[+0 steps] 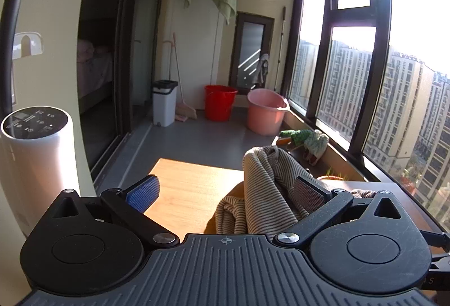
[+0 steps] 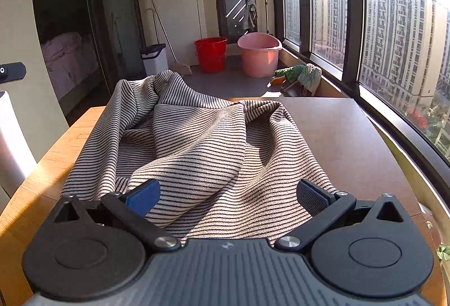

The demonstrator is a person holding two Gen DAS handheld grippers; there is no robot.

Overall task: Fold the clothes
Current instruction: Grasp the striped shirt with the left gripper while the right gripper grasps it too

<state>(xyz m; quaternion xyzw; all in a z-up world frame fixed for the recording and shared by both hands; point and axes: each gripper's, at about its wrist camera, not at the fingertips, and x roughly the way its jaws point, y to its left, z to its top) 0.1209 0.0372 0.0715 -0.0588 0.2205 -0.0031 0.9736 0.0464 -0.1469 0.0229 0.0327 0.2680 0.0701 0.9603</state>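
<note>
While the striped shirt (image 2: 197,143) lies crumpled and unfolded on the wooden table (image 2: 50,162), I hold my left gripper (image 1: 225,193) and right gripper (image 2: 227,196) wide, empty.

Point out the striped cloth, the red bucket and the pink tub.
striped cloth (image 2: 197,137): right wrist view, middle fold.
red bucket (image 2: 211,56): right wrist view, front wall.
pink tub (image 2: 260,58): right wrist view, front wall.

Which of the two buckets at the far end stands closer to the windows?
The pink bucket; it stands by the window wall, with the red bucket on its other side.
</note>
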